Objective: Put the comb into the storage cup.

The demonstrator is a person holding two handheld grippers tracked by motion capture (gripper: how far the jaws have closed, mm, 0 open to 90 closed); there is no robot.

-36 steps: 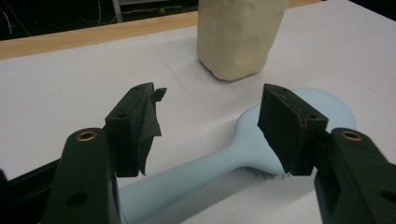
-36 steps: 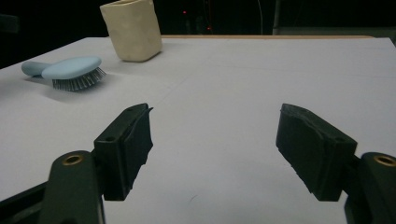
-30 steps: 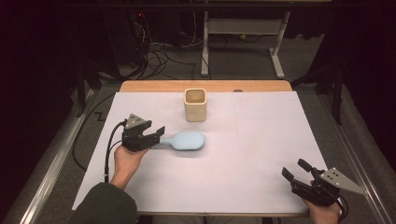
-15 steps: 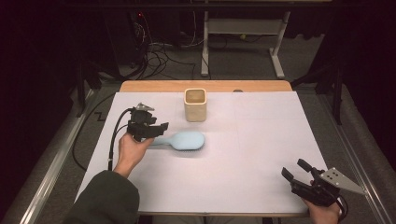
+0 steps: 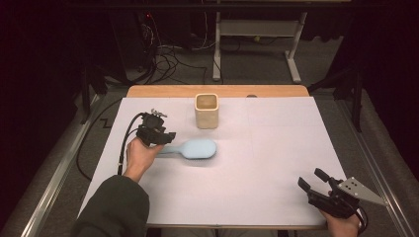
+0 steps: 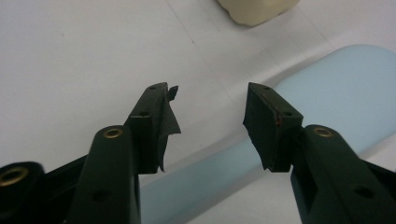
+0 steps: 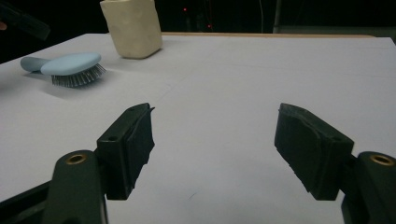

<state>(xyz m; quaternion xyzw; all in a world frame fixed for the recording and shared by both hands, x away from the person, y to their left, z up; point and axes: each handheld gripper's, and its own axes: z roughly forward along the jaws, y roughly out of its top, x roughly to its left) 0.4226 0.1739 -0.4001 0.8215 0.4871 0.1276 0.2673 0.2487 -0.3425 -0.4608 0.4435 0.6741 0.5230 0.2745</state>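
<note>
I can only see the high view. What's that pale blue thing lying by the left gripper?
Observer: A hairbrush. The right gripper view shows its dark bristles facing down on the table.
Operator: Has it been grabbed yet?
Observer: No. In the left gripper view, the left gripper has just been closing its jaws, but they stand apart. The handle shows in the gap between them and neither jaw presses on it.
Operator: And the other gripper?
Observer: The right gripper is open, and its own view shows bare table between its jaws.
</note>
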